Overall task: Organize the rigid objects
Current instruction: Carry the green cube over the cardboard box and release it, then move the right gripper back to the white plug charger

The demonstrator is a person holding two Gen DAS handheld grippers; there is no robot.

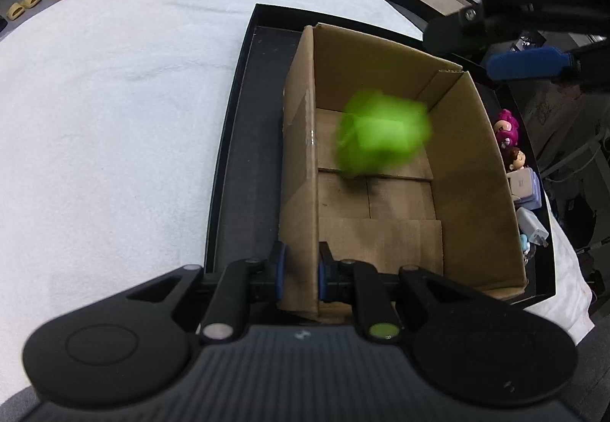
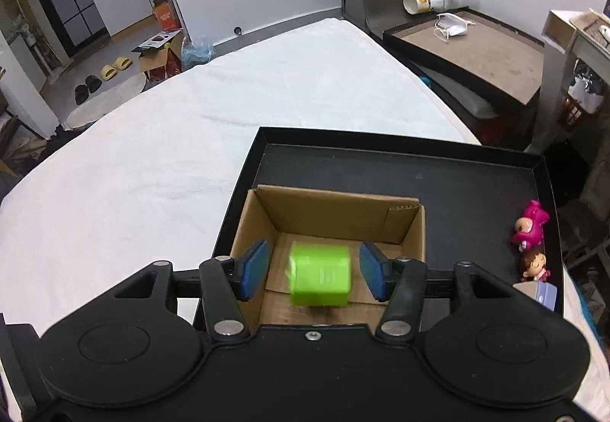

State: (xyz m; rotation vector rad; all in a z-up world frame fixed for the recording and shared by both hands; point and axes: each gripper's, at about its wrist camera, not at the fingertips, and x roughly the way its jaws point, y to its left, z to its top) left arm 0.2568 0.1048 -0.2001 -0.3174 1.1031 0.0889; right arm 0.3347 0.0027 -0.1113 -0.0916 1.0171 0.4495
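The left gripper (image 1: 299, 271) is clamped on the near wall of the cardboard box (image 1: 472, 170), its fingers (image 1: 277, 269) pinching the wall from both sides. The box is set inside a black tray (image 2: 381, 139) on the white-covered surface (image 2: 152, 162). The right gripper (image 2: 312, 269) is held above the box with its fingers (image 2: 253, 267) spread, clear of the green block (image 2: 319, 275), which is blurred and seen between them over the box floor. Small toy figures (image 2: 530, 227) are lined along the tray's right edge.
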